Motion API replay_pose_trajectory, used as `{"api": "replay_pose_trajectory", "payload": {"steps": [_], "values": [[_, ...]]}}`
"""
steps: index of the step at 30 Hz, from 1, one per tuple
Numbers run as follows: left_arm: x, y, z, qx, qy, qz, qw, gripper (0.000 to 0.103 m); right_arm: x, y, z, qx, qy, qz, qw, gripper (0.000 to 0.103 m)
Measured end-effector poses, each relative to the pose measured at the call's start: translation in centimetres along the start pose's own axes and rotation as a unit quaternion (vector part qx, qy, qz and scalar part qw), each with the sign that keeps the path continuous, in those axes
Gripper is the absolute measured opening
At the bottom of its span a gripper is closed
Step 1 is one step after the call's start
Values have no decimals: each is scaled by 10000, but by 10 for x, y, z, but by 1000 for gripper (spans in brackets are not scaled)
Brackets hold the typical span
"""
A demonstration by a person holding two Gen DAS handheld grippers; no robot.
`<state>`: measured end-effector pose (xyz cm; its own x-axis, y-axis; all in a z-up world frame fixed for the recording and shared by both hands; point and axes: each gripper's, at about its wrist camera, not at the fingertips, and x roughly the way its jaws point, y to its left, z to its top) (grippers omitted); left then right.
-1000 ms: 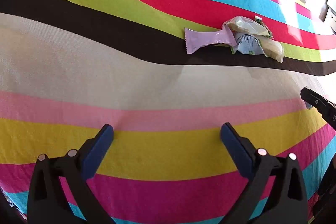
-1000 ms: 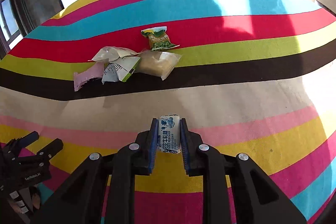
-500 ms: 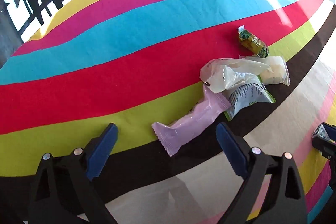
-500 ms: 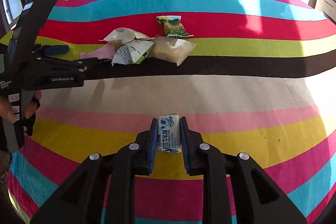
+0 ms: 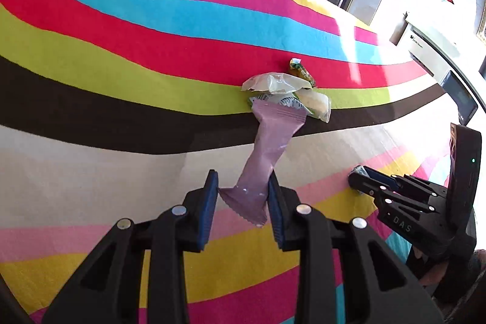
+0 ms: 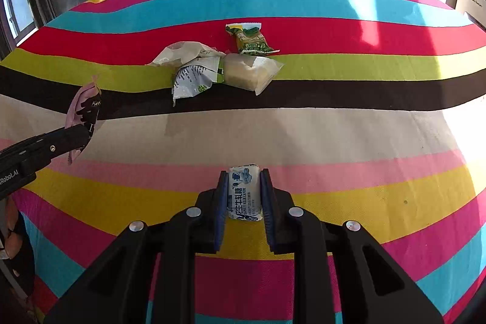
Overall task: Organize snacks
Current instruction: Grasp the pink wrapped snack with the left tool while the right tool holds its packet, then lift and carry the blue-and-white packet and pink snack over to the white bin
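Left gripper (image 5: 241, 196): my jaws have just been closing and are now clamping the lower end of a lilac wrapper (image 5: 268, 148), which is sticking up above the striped cloth (image 5: 121, 123). Right gripper (image 6: 244, 193): my jaws are pressing on a small white candy packet (image 6: 244, 192), which is sitting upright between the pads. Lying on the cloth: a green packet (image 6: 250, 39), a pale bag (image 6: 252, 74), a white-and-green sachet (image 6: 194, 79) and a crumpled clear wrapper (image 6: 185, 52), all touching or overlapping in one cluster.
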<state>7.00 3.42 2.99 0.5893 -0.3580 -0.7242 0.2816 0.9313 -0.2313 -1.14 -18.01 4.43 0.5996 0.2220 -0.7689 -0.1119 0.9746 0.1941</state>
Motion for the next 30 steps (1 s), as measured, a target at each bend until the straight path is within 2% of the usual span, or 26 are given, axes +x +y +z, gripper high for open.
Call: {"api": "replay_pose_trajectory", "payload": {"steps": [3, 13, 19, 28, 30], "values": [[-6, -9, -13, 86, -125, 309, 9994, 32, 0, 0, 0, -8, 1, -11, 10000, 22], [-38, -34, -35, 294, -302, 972, 9944, 32, 0, 1, 0, -26, 4, -27, 10000, 21], [-45, -43, -59, 275, -147, 978, 9947, 32, 0, 2, 0, -64, 9, -81, 9999, 21], [-66, -55, -68, 437, -165, 1000, 9939, 32, -7, 7, -5, -164, -24, -232, 9996, 21], [-70, -56, -72, 494, -185, 1080, 9928, 32, -19, 11, -13, -172, -90, -51, 9998, 21]]}}
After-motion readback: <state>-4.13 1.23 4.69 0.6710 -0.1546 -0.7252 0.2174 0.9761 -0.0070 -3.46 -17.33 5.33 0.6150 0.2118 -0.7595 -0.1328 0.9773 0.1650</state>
